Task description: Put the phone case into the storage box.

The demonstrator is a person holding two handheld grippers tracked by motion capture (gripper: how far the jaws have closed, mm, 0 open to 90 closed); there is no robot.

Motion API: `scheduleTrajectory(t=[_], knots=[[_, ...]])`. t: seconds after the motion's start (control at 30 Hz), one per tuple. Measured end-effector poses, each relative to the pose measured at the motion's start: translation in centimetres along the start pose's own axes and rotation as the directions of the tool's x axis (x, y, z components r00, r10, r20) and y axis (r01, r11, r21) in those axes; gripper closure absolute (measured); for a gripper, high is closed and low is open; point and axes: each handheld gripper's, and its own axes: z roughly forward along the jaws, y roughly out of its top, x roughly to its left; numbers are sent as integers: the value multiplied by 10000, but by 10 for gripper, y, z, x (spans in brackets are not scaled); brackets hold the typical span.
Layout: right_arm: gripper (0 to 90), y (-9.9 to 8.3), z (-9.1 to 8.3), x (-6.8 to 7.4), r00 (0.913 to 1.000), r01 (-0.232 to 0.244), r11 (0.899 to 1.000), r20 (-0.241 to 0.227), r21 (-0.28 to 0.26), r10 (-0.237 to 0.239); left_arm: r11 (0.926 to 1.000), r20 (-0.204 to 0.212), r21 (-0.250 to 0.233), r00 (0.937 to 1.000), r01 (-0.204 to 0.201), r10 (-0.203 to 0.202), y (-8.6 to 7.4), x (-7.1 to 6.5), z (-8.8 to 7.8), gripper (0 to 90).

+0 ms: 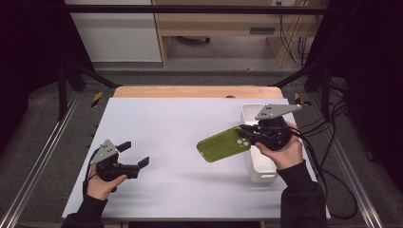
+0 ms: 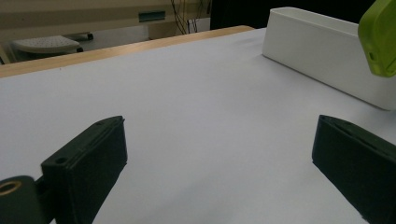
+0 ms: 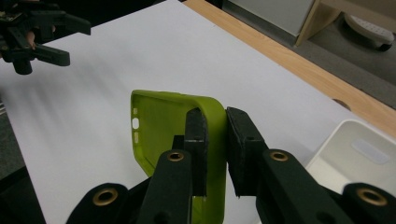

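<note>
Here, the count is short: one green phone case (image 1: 224, 144), one white plastic bin (image 1: 259, 167), and two hand-held grippers, all over one white surface (image 1: 171, 128) with a wooden edge along its far side.

The right hand-held gripper (image 1: 247, 134) is clamped on the phone case. In the right gripper view its two black jaws pinch one side wall of the case (image 3: 173, 135), one pad inside the hollow and the other against the outer face, with no gap showing on either side. The case sticks out from the jaw tips with its open hollow turned to the left of that view, and three small cut-outs show in its side wall. In the high view the case hangs above the surface, clear of it, just to the left of the bin, and its near end overlaps the bin's left wall. The right hand (image 1: 283, 151) holds that gripper over the bin.

The left hand-held gripper (image 1: 134, 155) is well apart from the case, near the left front of the surface. Its jaws stand wide apart with nothing between them; bare surface shows in the gap in the left gripper view, and the bin (image 2: 322, 56) and a corner of the case (image 2: 380, 39) lie beyond.
</note>
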Motion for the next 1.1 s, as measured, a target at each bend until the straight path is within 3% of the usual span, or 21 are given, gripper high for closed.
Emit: scheduleTrajectory(t=[0.37, 0.63, 0.77, 1.1], knots=[[794, 21, -11, -7, 9960, 579, 9983, 680, 118, -586, 10000, -13, 73, 10000, 8, -7, -4, 2, 0, 30], [794, 31, -15, -11, 9882, 975, 9948, 1160, 301, -1003, 10000, 33, 81, 10000, 15, -15, -5, 3, 0, 30], [794, 35, -18, -12, 9860, 995, 9941, 1300, 432, -1044, 9999, 23, 149, 10000, -9, 9, -6, 3, 1, 31], [794, 41, -21, -18, 9720, 1350, 9869, 1818, 878, -1492, 9998, 18, 184, 10000, -57, 56, -6, 3, 1, 32]])
